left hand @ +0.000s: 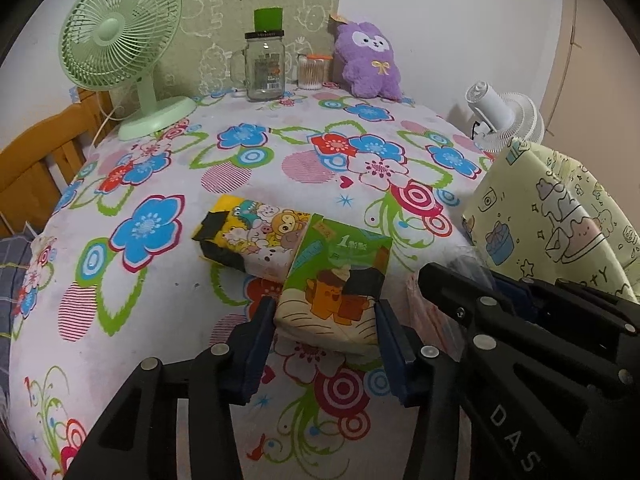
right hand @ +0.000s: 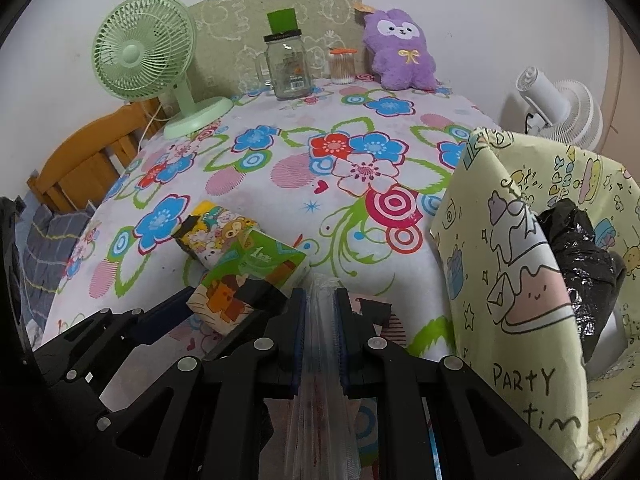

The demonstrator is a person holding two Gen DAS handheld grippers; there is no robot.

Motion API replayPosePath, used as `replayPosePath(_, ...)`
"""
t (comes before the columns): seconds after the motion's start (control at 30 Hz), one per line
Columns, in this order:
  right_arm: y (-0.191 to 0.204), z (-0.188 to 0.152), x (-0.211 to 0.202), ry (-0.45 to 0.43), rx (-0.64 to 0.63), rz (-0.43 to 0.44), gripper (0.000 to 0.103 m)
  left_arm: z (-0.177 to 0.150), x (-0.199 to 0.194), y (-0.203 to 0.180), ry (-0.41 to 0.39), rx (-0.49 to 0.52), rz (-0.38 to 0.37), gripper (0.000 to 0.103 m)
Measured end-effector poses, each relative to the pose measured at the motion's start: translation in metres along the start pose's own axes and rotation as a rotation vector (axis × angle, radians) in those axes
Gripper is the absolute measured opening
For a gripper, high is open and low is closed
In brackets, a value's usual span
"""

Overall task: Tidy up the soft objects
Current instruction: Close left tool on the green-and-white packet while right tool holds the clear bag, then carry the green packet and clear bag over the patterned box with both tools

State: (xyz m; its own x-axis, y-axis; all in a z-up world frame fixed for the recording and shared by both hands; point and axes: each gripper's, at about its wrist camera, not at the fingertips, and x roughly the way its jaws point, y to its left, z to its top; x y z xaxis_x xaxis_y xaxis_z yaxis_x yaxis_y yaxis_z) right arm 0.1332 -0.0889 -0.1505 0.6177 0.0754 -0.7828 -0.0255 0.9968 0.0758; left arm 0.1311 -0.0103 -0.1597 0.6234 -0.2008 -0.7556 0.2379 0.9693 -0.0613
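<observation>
**Grippers close in on soft tissue packs at a flowered table**

Left gripper straddles the green tissue pack, its blue pads at either side of the pack's near end; whether they are pressing or only touching cannot be told from here. Right gripper is clamped on the upper edge of a clear plastic bag, which hangs limp below the jaws. The green pack lies near the front edge of the flowered tablecloth, overlapping a yellow cartoon-print tissue pack behind it. Both packs look light and squashy in slick film wrappers, likely to dent or slide under a narrow pinch, so a hold across the short sides, near the middle, seems safest. A purple plush toy sits well apart at the back, beside a glass jar and a green fan.
</observation>
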Motion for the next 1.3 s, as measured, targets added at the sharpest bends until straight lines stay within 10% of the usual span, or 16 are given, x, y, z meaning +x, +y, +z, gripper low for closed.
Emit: replayPosePath(1.3,0.013,0.012,-0.102,-0.179,-0.047,0.040,0.017,0.011,-0.109,-0.023,-0.184,-0.008,0.070,0.050)
